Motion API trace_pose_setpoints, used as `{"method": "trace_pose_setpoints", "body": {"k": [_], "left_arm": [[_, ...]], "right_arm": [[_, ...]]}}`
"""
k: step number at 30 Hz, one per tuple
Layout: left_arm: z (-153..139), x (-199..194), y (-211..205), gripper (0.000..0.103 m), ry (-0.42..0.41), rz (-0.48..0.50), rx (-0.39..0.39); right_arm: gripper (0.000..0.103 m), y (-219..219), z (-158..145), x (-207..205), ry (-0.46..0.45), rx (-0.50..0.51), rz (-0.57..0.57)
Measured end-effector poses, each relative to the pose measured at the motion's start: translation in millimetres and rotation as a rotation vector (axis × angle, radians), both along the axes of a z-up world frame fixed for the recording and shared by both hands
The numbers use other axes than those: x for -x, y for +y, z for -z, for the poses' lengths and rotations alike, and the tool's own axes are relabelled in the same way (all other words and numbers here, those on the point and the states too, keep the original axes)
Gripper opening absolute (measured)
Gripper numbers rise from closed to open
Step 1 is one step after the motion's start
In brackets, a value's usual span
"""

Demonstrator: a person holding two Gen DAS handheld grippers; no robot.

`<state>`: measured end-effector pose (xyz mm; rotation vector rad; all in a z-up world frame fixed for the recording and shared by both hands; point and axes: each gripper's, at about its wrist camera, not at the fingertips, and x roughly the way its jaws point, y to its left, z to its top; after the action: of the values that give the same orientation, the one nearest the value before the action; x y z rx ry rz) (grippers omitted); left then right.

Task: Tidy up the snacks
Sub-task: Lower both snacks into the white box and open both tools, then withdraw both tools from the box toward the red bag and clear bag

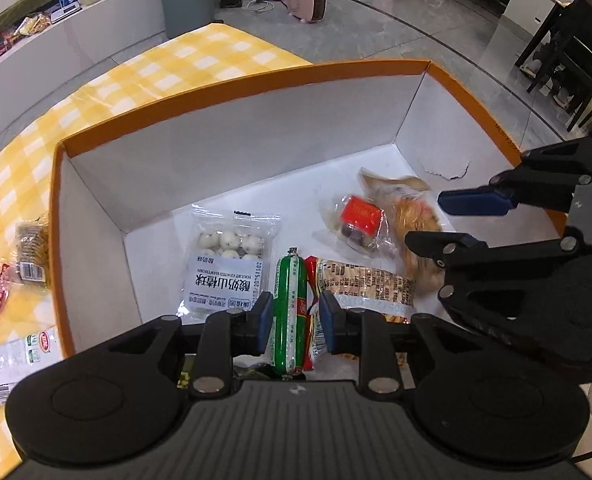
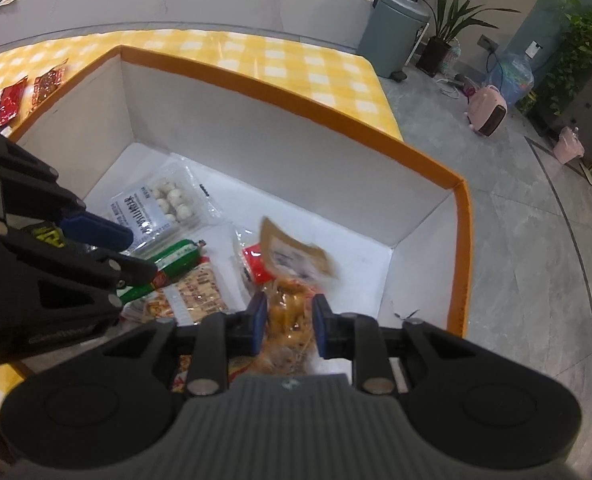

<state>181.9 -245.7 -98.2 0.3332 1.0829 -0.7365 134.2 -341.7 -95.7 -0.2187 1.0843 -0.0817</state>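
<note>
An orange-rimmed white box [image 1: 256, 80] holds several snacks: a hawthorn ball pack [image 1: 228, 260], a green sausage [image 1: 292, 312], a biscuit pack [image 1: 363, 284], a red-label candy bag [image 1: 355, 220] and a golden snack bag [image 1: 407, 208]. My left gripper [image 1: 296, 320] is open, its pads on either side of the green sausage and apart from it. My right gripper [image 2: 288, 324] is open over the golden snack bag [image 2: 292, 312], which looks blurred. The right gripper also shows in the left wrist view [image 1: 447, 220]. The box also shows in the right wrist view [image 2: 296, 96].
The box stands on a yellow checked tablecloth [image 1: 176, 64]. Loose snack packs lie left of the box [image 1: 16, 344] and red packs lie on the cloth [image 2: 4, 104]. A grey bin [image 2: 395, 32] and a pink heater [image 2: 487, 112] stand on the floor.
</note>
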Motion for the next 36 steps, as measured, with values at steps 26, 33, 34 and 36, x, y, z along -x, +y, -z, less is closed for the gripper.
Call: {"method": "trace_pose_setpoints", "body": {"k": [26,33,34,36], "left_arm": [[-101.7,34.4,112.5,0.055,-0.298,-0.254,0.206],[-110.9,44.0,159.9,0.056,-0.414,-0.352,0.2],[-111.2,45.4,168.7,0.056,-0.426,-0.365,0.199],[-110.7,46.1,183.0,0.056,-0.452,-0.398,0.192]], "right_arm": [[0.08,63.6,-78.8,38.4,-0.296,-0.062,-0.005],[0.084,106.1,-86.3,49.7,-0.417,-0.103,-0.034],[0.084,112.7,-86.5,50.4,-0.431,-0.114,-0.036],[0.084,126.2,-86.3,52.2,-0.461,-0.139,-0.043]]}}
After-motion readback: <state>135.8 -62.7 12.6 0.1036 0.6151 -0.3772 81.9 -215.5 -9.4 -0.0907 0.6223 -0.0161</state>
